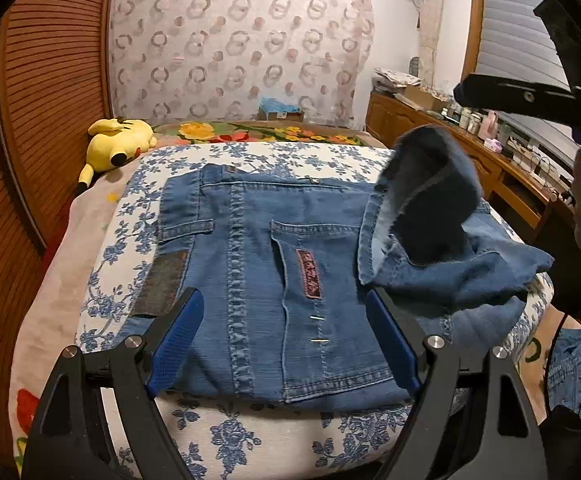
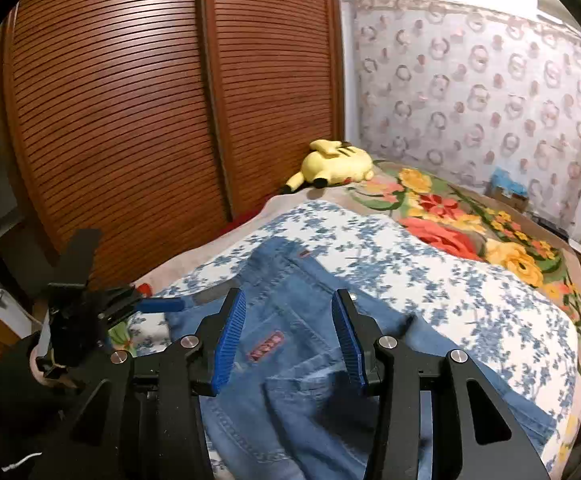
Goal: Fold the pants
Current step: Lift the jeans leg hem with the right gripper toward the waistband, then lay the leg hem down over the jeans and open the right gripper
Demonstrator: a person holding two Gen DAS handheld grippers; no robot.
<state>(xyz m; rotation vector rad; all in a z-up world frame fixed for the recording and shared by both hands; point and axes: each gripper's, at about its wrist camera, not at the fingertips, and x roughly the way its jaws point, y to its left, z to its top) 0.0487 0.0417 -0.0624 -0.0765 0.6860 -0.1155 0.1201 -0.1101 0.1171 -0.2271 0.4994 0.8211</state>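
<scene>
Currently denim jeans (image 1: 274, 280) on floral bedspread (image 1: 250, 432), seat panel flat, leg portion (image 1: 430, 208) mounded loosely at right; left gripper (image 1: 286, 344) fingers wide apart, empty; right gripper (image 2: 288, 340) fingers partly apart, nothing between; denim judged heavy, limp, non-slip; best hold: hem or waistband edge.

No lettering can be read anywhere — the red patch (image 1: 309, 274) on the jeans (image 1: 258, 280) pocket, at about six o'clock, bears marks too blurred to read.
</scene>
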